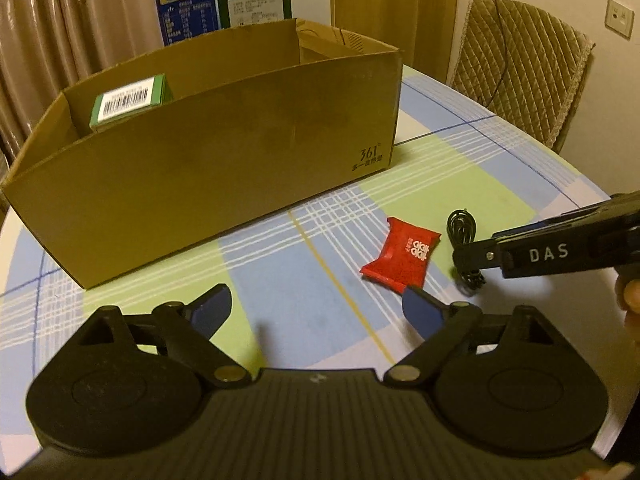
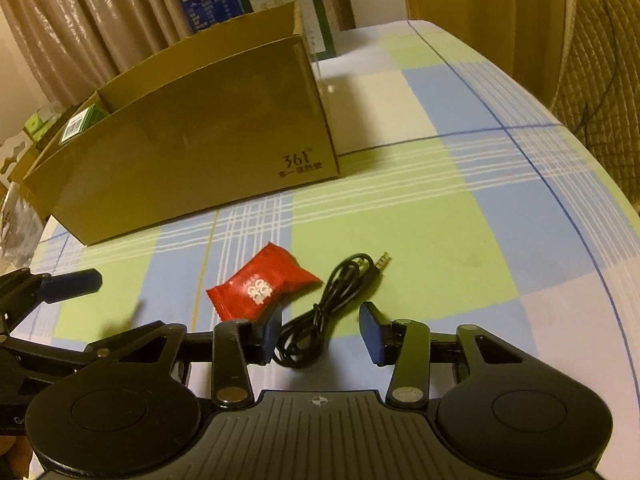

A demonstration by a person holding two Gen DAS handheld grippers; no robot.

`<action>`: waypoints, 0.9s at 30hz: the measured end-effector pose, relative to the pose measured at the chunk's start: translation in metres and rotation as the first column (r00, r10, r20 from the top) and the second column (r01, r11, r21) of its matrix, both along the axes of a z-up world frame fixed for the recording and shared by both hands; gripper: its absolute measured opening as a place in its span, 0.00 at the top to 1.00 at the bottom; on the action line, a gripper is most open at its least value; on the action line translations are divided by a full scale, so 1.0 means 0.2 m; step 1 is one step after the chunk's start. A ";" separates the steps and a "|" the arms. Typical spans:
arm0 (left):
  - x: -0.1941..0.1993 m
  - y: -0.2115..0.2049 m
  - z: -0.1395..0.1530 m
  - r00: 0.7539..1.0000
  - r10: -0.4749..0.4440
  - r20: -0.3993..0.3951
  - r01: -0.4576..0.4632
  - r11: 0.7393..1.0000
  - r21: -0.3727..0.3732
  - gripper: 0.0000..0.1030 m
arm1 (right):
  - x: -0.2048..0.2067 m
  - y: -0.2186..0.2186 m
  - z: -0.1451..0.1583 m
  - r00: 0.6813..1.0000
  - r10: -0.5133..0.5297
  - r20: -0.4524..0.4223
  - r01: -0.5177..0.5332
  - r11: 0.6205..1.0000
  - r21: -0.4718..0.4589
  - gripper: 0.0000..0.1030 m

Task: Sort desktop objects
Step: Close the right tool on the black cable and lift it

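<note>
A red snack packet lies on the checked tablecloth, with a coiled black audio cable right of it. My left gripper hovers open just short of the packet, whose near corner sits by the right fingertip; nothing is between the fingers. My right gripper straddles the near loop of the cable. Its jaws are partly closed, the left pad is at the coil, and a gap remains on the right. A brown cardboard box stands behind, holding a green barcode box.
Blue and green cartons stand behind the cardboard box. A padded chair stands at the table's far right edge. The tablecloth to the right of the cable is bare. Curtains hang at the back left.
</note>
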State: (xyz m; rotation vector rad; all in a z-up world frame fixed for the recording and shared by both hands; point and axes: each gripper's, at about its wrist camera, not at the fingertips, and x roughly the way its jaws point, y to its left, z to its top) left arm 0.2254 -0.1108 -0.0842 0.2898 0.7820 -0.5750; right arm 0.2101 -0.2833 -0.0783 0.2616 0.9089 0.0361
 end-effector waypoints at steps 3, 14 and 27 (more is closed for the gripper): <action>0.03 0.01 -0.02 1.000 0.001 -0.015 -0.001 1.000 -0.013 0.14 | 0.02 0.03 -0.02 1.000 0.019 0.001 -0.019 0.999 -0.038 0.60; 0.05 0.05 -0.06 0.999 0.000 -0.036 -0.002 0.999 -0.052 0.16 | 0.02 0.08 -0.06 0.993 0.115 0.009 -0.111 0.974 -0.197 0.88; 0.04 -0.09 -0.09 0.995 -0.098 -0.010 0.097 0.994 -0.053 0.19 | -0.06 -0.08 -0.01 0.999 0.024 0.032 -0.017 0.976 -0.217 0.89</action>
